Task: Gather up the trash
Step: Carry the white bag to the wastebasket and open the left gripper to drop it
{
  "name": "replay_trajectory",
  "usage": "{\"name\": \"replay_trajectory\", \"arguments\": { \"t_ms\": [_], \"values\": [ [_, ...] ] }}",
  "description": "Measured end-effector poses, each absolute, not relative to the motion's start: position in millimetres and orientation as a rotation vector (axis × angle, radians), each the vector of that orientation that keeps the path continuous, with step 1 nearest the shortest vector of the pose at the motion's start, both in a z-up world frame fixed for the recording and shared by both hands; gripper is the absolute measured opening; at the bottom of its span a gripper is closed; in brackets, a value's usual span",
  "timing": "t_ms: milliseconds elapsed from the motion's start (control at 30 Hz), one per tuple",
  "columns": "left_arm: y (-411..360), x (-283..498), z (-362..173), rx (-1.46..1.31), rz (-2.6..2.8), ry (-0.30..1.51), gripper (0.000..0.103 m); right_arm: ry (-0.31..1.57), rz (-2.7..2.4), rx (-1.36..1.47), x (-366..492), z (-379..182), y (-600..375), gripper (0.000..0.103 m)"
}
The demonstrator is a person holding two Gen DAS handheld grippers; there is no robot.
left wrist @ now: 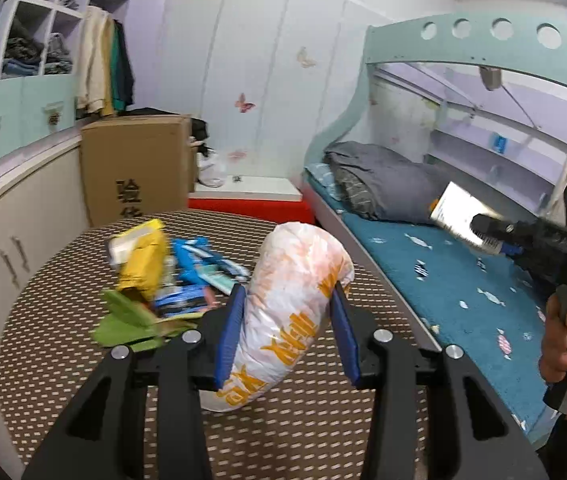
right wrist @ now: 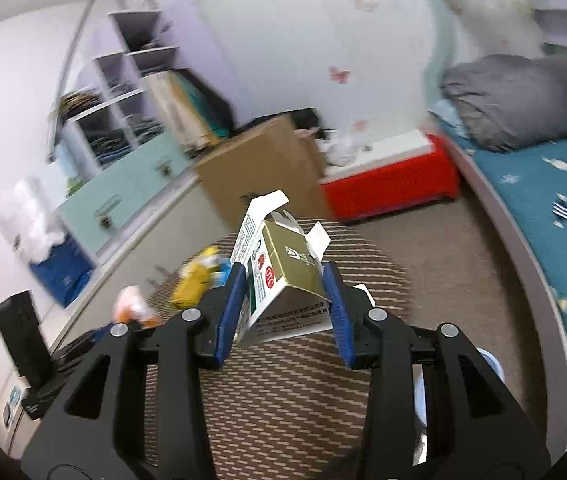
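Note:
My left gripper (left wrist: 288, 294) is shut on a puffy white and orange snack bag (left wrist: 291, 304) and holds it above the round patterned table (left wrist: 63, 360). On the table lie a yellow packet (left wrist: 141, 260), several blue wrappers (left wrist: 199, 276) and green paper (left wrist: 131, 320). My right gripper (right wrist: 285, 276) is shut on an opened gold and white carton (right wrist: 281, 280) and holds it above the table (right wrist: 283, 400). The right gripper (left wrist: 479, 232) also shows at the right of the left wrist view, held over the bed with the carton (left wrist: 453, 214).
A cardboard box (left wrist: 135, 164) stands behind the table, a red and white box (left wrist: 251, 200) beside it. A bunk bed with blue sheet (left wrist: 443, 280) and grey duvet (left wrist: 379, 184) is on the right. Cabinets (left wrist: 11, 232) line the left wall.

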State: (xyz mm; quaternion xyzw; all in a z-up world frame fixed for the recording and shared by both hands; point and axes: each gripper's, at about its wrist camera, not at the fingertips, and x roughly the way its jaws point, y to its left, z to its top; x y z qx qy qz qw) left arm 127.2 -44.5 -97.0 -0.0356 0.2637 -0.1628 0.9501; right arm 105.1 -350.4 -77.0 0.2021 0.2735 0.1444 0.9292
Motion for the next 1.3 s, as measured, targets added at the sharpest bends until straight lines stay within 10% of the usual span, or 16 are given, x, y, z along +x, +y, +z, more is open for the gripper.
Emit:
{"name": "replay_trajectory", "arguments": {
  "t_ms": [500,733,1300],
  "values": [
    [-153,175,-130,-0.024,-0.498,0.644,0.042,0.914,0.019,0.668,168,-257,-465,0.041],
    [-202,200,-145,0.017,-0.545,0.707,0.042,1.016,-0.046,0.75,193,-327,-493,0.058],
    [-333,248,-201,0.161,-0.694,0.907,0.042,0.808,-0.119,0.768,135,-264,-546,0.091]
  ]
}}
